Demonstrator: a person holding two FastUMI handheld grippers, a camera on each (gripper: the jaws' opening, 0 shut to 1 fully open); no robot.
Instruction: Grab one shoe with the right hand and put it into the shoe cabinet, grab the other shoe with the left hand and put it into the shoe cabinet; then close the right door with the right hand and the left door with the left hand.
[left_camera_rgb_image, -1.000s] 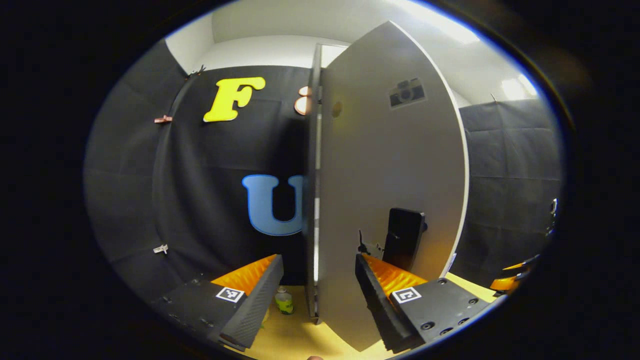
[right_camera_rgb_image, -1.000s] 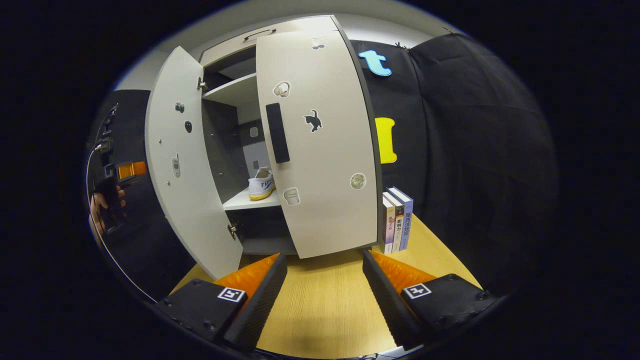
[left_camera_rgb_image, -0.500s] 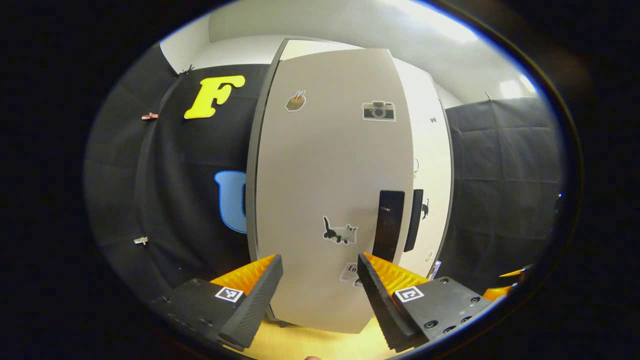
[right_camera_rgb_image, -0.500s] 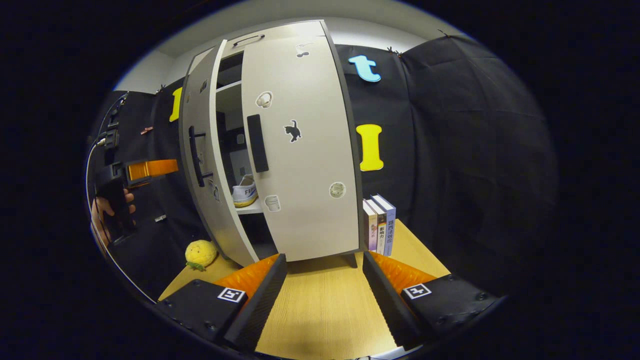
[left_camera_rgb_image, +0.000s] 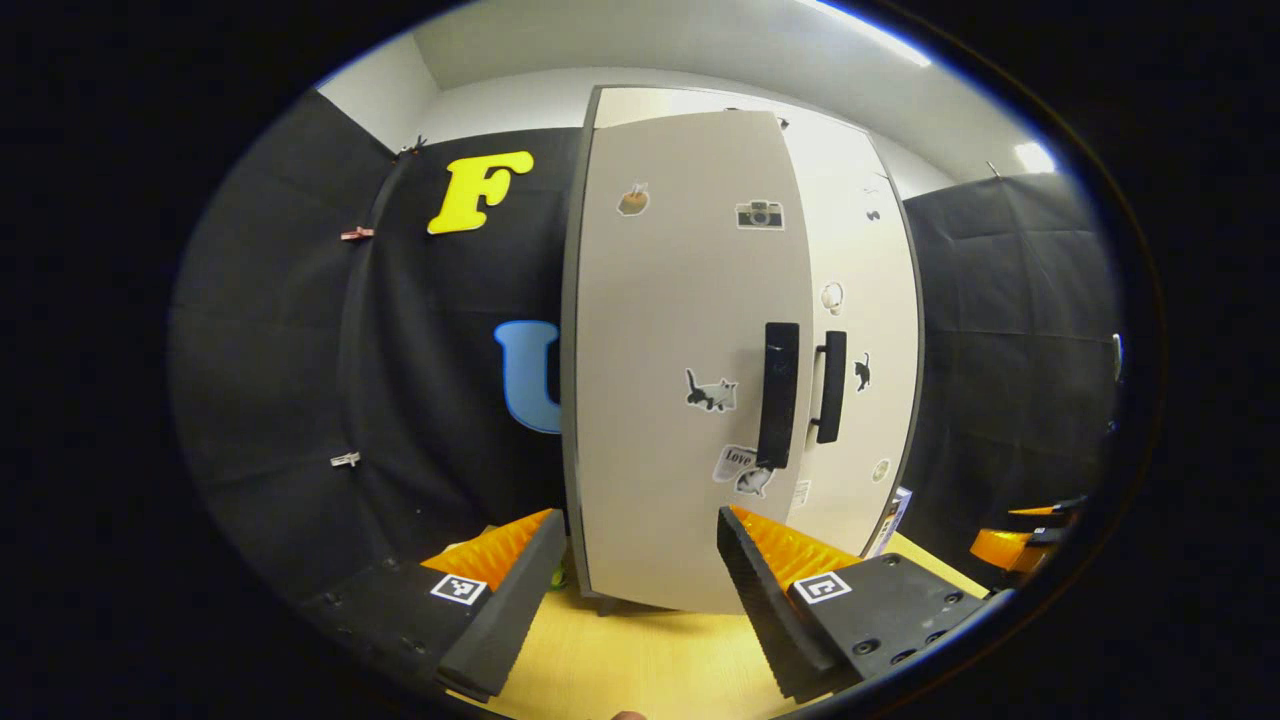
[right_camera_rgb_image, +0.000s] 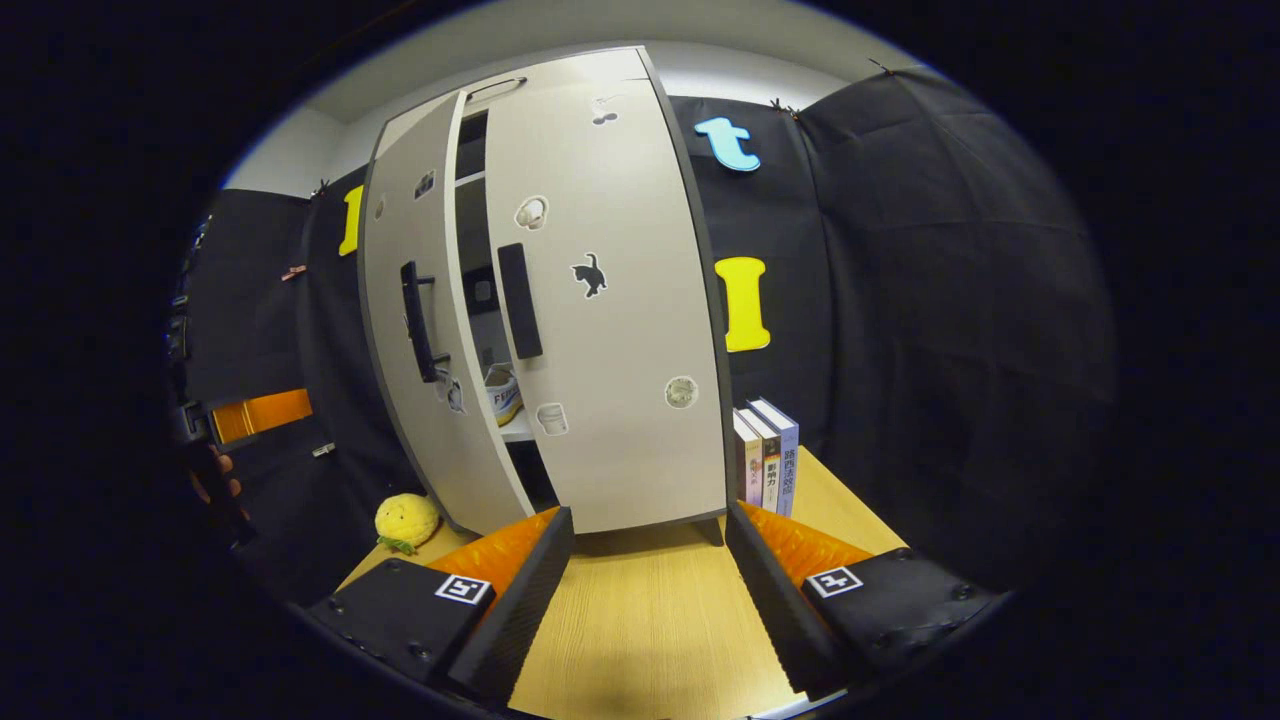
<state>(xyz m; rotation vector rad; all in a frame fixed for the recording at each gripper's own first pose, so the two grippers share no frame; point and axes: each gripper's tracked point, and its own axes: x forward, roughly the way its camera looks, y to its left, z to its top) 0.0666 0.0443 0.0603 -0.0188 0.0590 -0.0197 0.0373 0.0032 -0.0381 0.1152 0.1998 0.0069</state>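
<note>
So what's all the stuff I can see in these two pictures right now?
Shoe cabinet: one, pale grey, on the table.
Left door: one, pale grey with stickers, slightly ajar.
Right door: one, pale grey with stickers, closed.
Shoe: one, white, seen through the door gap.
Books: three, upright right of the cabinet.
Plush toy: one, yellow, left of the cabinet.
Table: one, light wood.
Left gripper: open.
Right gripper: open.

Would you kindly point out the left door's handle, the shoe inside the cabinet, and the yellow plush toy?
left door's handle (left_camera_rgb_image: 779, 393): left gripper view, middle of the bar.
shoe (right_camera_rgb_image: 503, 392): right gripper view, heel showing through the door gap.
yellow plush toy (right_camera_rgb_image: 405, 520): right gripper view, its body.
</note>
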